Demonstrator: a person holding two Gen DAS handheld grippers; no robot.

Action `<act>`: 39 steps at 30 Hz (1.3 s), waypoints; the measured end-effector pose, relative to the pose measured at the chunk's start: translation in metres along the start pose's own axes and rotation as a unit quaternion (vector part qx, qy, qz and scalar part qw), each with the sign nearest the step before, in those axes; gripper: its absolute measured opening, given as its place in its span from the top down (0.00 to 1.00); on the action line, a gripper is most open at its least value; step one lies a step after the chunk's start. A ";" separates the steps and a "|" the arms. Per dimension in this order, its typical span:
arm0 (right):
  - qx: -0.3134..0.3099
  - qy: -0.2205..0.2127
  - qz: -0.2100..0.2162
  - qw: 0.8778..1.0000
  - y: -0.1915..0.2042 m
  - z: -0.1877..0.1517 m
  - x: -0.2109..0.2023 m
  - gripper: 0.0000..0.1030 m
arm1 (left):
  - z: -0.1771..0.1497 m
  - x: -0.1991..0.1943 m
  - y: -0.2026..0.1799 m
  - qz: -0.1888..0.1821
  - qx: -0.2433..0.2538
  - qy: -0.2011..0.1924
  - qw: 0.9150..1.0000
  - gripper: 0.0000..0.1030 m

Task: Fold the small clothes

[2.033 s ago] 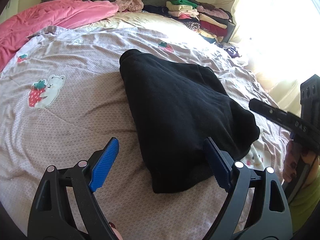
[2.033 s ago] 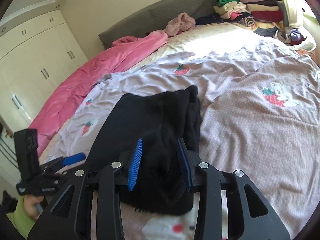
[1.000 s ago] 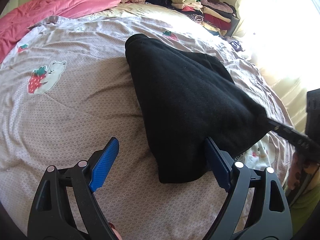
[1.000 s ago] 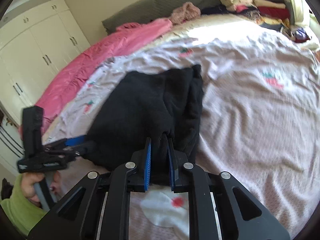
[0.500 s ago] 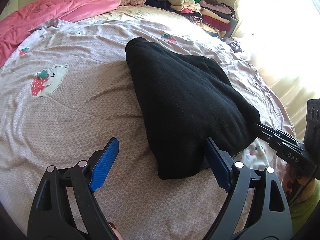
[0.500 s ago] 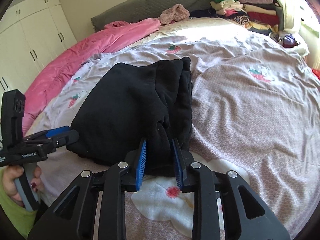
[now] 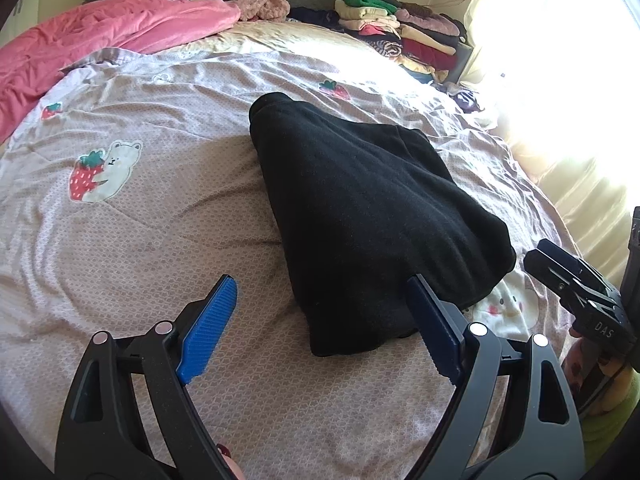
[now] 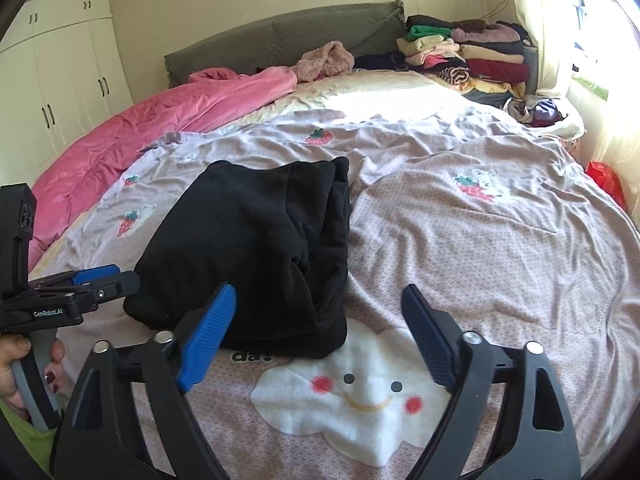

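A black folded garment (image 7: 360, 208) lies on the lilac bedspread (image 7: 120, 248) with strawberry-bear prints. In the left wrist view my left gripper (image 7: 322, 292) stands open over the garment's near corner; the right pad rests beside the cloth and the left pad is over bare sheet. In the right wrist view the garment (image 8: 248, 240) lies just ahead of my right gripper (image 8: 318, 294). Its jaws are opening wide, with only the garment's near hem low between them and no pad pressing. Each gripper shows in the other's view: the right gripper (image 7: 560, 272), the left gripper (image 8: 100, 284).
A pink blanket (image 8: 160, 120) runs along the far left of the bed. Stacked folded clothes (image 8: 460, 56) sit at the far right by a grey-green headboard cushion (image 8: 280, 40). White wardrobes (image 8: 60, 72) stand at left, and a bright curtain (image 7: 560, 80) at right.
My right gripper was shut on the garment's near hem; its jaws have sprung wide, it has drawn back a little, and the cloth has dropped flat. The left gripper stays open in place.
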State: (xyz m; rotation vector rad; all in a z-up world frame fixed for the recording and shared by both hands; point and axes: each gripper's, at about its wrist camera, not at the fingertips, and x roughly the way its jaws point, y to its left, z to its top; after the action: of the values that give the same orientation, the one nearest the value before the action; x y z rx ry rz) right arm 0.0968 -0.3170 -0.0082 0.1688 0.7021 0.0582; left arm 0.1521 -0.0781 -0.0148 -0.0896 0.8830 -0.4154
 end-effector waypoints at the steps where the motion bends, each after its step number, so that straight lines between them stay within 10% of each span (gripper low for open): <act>1: 0.001 -0.006 -0.002 1.000 0.000 0.001 -0.003 0.14 | 0.000 -0.001 0.000 0.000 0.000 -0.001 1.000 0.22; 3: 0.001 -0.012 -0.003 1.000 0.000 0.002 -0.007 0.12 | 0.001 -0.004 0.000 0.003 -0.001 -0.004 1.000 0.09; 39: -0.032 -0.090 -0.025 0.995 0.039 -0.023 -0.073 0.12 | -0.050 -0.084 0.011 0.064 0.021 -0.069 0.995 0.09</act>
State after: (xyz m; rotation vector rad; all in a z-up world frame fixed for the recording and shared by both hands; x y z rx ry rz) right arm 0.0259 -0.2838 0.0279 0.0932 0.5234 0.0170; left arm 0.0705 -0.0309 0.0123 -0.0230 0.7390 -0.3047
